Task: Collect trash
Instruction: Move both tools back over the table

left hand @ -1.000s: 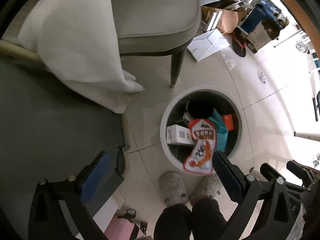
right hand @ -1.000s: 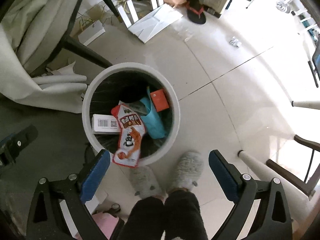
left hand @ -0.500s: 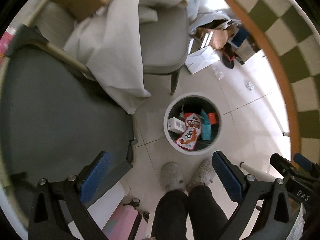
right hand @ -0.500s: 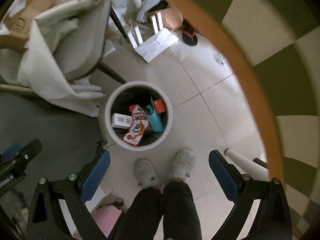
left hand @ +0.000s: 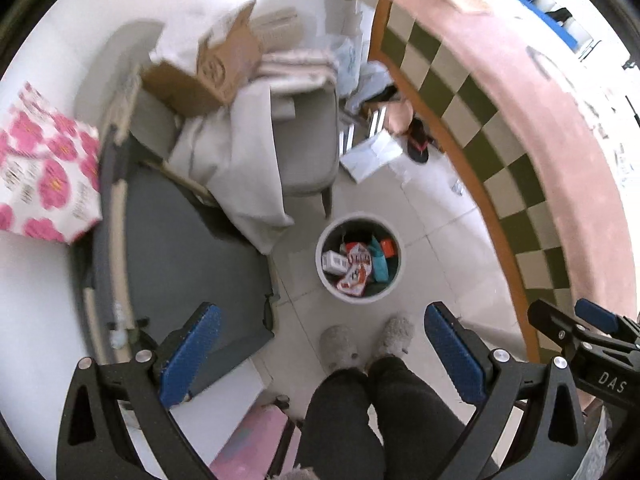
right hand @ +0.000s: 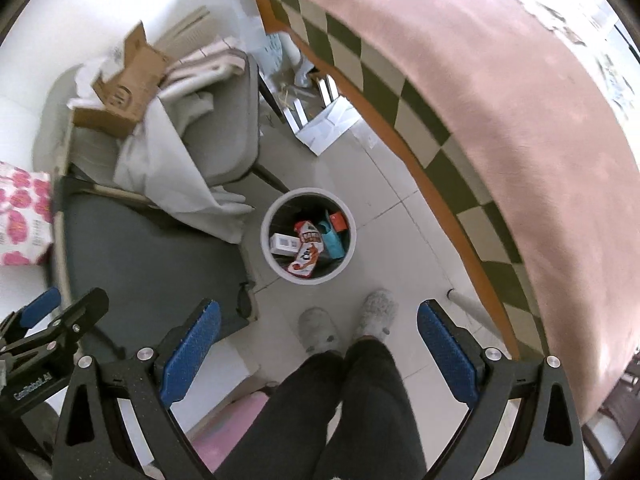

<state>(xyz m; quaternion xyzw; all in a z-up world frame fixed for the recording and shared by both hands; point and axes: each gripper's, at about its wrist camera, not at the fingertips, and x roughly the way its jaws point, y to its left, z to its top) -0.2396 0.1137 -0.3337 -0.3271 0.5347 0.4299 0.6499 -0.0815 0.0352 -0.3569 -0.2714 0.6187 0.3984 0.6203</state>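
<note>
grey chair (left hand: 308, 140) draped with cloth (left hand: 240, 184), cardboard box (left hand: 208, 76), checkered tablecloth (left hand: 500, 152)

Left gripper (left hand: 320, 354): black angular frame with triangular cut-outs; two fingers faced with blue textured pads (left hand: 188, 354); round silver screws at the finger joints. Its side, seen in the right wrist view beside the right gripper's left finger, carries small white lettering, too small to read fully.

Right gripper (right hand: 318, 350): same black frame, blue pads (right hand: 190, 348), silver screws. White letters "DAS" show on its side in the left wrist view, right of the left gripper's right finger.

Person: dark trousers (right hand: 340, 412); grey fluffy slippers (left hand: 338, 346), just beyond the trouser cuffs.
</note>
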